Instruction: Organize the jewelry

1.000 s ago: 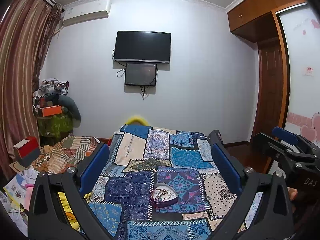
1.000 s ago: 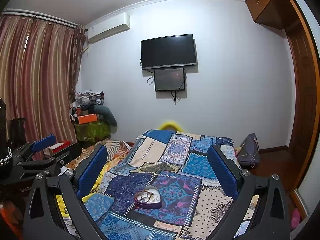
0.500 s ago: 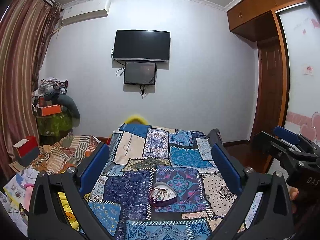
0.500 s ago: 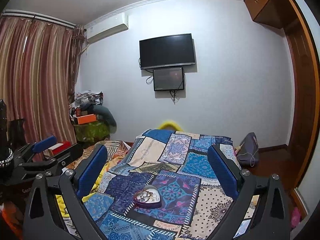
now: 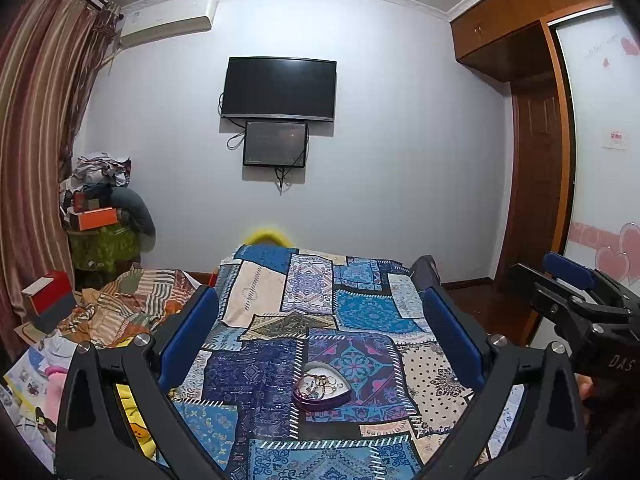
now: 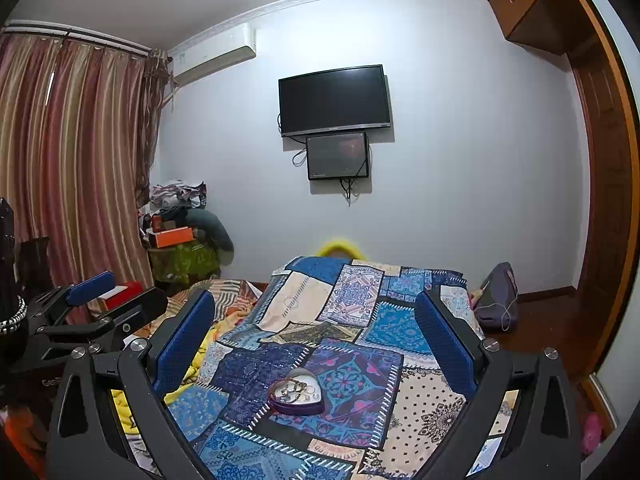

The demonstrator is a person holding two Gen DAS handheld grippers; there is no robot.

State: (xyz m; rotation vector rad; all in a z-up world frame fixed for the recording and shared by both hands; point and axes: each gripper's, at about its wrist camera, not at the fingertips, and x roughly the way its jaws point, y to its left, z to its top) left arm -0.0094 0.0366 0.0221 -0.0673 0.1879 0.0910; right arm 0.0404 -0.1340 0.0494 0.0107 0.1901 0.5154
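A heart-shaped purple dish (image 5: pixel 321 388) with several rings and bracelets in it sits on the blue patchwork cloth (image 5: pixel 352 308) that covers the table; it also shows in the right wrist view (image 6: pixel 298 394). My left gripper (image 5: pixel 320 320) is open and empty, held above and short of the dish. My right gripper (image 6: pixel 314 320) is open and empty too, at a similar height. The right gripper shows at the right edge of the left wrist view (image 5: pixel 576 300), and the left gripper at the left edge of the right wrist view (image 6: pixel 92 308).
A striped blanket (image 5: pixel 132 304) and a red box (image 5: pixel 46 298) lie left of the table. A pile of boxes and clothes (image 5: pixel 100 208) stands by the curtain (image 6: pixel 72 168). A purple bag (image 6: pixel 496 300) lies on the floor at right. A TV (image 5: pixel 279 89) hangs on the far wall.
Both views have tilted slightly up, so the dish sits a little lower in each. Both grippers stay open and empty.
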